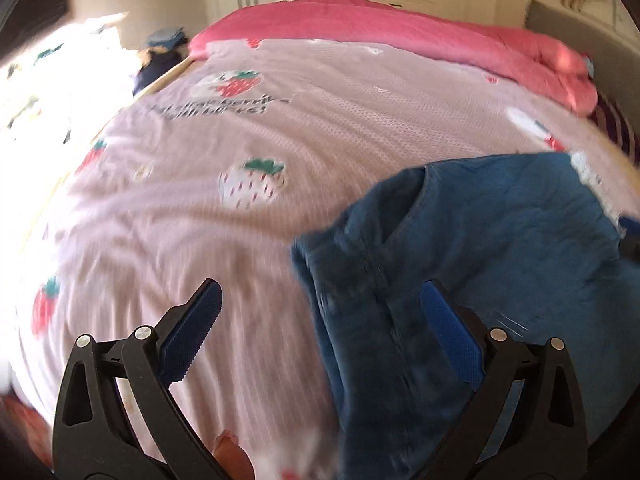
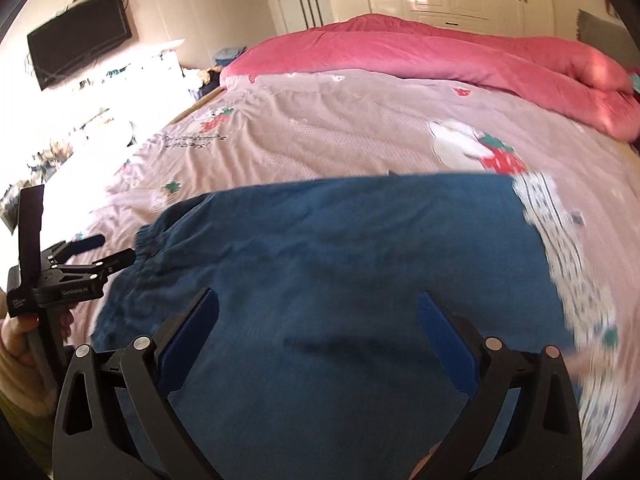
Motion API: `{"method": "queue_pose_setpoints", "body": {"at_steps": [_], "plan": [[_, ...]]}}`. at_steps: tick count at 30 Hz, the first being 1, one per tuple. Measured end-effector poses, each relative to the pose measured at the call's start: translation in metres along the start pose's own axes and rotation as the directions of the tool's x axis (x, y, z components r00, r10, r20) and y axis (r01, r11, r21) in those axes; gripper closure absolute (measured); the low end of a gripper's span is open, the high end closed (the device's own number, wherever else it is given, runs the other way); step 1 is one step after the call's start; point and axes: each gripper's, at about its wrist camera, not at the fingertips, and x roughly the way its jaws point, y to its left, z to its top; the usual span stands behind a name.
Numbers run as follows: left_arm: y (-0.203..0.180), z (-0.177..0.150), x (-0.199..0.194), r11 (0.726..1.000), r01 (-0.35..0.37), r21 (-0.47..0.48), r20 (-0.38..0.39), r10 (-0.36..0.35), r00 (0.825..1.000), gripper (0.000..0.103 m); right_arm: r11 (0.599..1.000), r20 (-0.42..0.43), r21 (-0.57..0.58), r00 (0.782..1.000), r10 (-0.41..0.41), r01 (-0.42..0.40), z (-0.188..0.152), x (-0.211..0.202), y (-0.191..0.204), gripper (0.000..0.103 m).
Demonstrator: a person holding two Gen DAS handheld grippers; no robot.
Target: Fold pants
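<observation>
Right wrist view: blue pants (image 2: 340,248) lie flat under both open tools.

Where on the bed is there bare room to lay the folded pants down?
The widest free patch is the pink sheet left of the blue pants, running up to the rolled pink quilt. Another strip lies between the pants' far edge and that quilt. It is crowded on the right, where a patterned white cloth lies against the pants.
</observation>
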Motion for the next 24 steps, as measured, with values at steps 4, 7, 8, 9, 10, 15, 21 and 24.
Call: {"method": "queue_pose_setpoints", "body": {"at_steps": [4,7,8,9,10,15,21,24], "plan": [[0.003,0.015,0.025,1.000,0.009,0.029,-0.017,-0.009,1.000,0.024,0.986,-0.028,-0.164,0.999,-0.030,0.025,0.026,0.031,0.011,0.004],[-0.001,0.022,0.039,0.997,0.050,0.052,-0.039,-0.048,0.998,0.045,0.973,-0.056,-0.229,0.998,-0.022,0.008,0.042,0.053,0.017,0.004],[-0.004,0.024,0.043,0.996,0.062,0.070,-0.044,-0.059,0.997,0.050,0.968,-0.070,-0.251,0.997,-0.016,-0.002,0.047,0.061,0.019,0.004],[-0.006,0.024,0.046,0.994,0.069,0.081,-0.051,-0.065,0.997,0.061,0.961,-0.076,-0.276,0.997,-0.015,-0.006,0.051,0.067,0.022,0.004],[-0.008,0.025,0.051,0.994,0.065,0.090,-0.060,-0.060,0.996,0.064,0.956,-0.084,-0.293,0.996,-0.004,-0.021,0.056,0.076,0.024,0.004],[-0.008,0.024,0.054,0.992,0.074,0.107,-0.032,-0.071,0.997,0.075,0.915,-0.127,-0.403,0.992,-0.026,-0.028,0.072,0.110,0.037,0.004],[0.002,0.029,0.028,0.992,0.101,0.071,0.080,-0.106,0.991,0.076,0.841,-0.166,-0.537,0.986,-0.019,-0.074,0.088,0.142,0.062,0.005],[0.004,0.029,0.017,0.992,0.109,0.060,0.117,-0.115,0.986,0.076,0.799,-0.206,-0.590,0.979,-0.007,-0.119,0.089,0.156,0.074,0.010]]}}
